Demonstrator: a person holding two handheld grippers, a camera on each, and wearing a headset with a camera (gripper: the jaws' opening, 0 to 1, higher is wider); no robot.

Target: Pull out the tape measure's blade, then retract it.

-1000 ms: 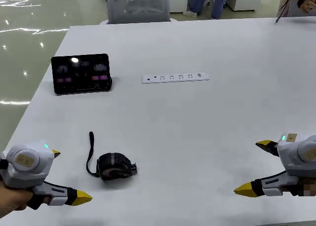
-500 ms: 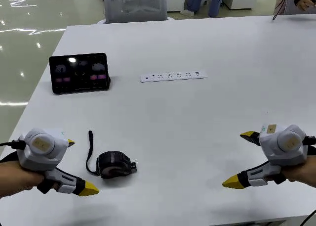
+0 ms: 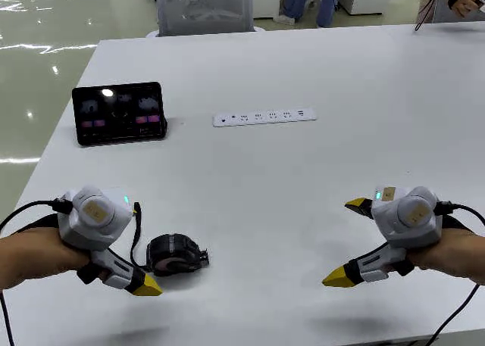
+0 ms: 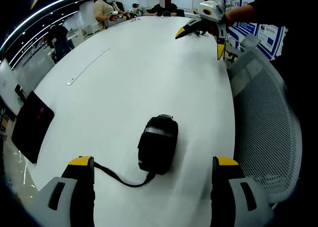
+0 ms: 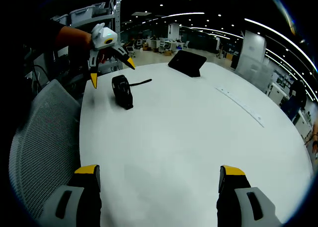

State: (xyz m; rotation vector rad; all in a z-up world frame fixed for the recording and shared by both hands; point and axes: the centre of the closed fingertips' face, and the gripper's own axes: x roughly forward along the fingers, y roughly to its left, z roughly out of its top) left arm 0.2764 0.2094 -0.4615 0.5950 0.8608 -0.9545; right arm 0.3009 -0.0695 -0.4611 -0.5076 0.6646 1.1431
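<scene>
White workbench point(image 3: 318, 66) over glossy floor point(image 3: 38, 51)

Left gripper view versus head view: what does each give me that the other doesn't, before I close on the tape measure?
Left gripper view: the tape measure centred between the open jaws of the left gripper, untouched; a mesh chair beside the table. Head view: the lit screen of the tablet; the left hand holding that gripper. Both: tape measure and strap, power strip, and the open right gripper well away from them.
</scene>
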